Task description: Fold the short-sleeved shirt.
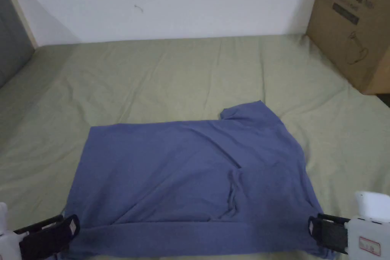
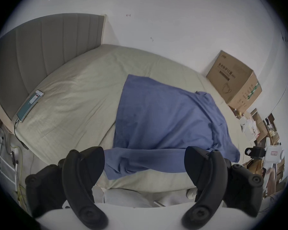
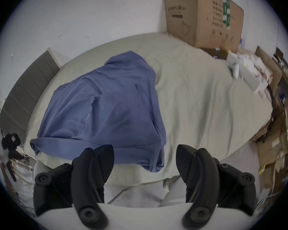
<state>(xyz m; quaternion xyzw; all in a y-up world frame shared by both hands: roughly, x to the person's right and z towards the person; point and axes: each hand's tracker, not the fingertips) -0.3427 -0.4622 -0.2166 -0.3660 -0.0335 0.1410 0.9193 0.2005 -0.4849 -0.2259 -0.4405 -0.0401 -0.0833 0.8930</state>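
A blue short-sleeved shirt lies spread on the olive bed sheet, its near edge turned over in a narrow band by the bed's front edge. One sleeve pokes out at the far right. My left gripper is open at the shirt's near left corner; in the left gripper view its jaws stand wide apart around the folded band without pressing it. My right gripper is open at the near right corner; in its own view the jaws straddle the shirt's hanging corner.
A large cardboard box stands at the bed's far right against the white wall. A grey headboard is at the left, with a phone lying on the sheet near it. Cardboard clutter lies on the floor to the right.
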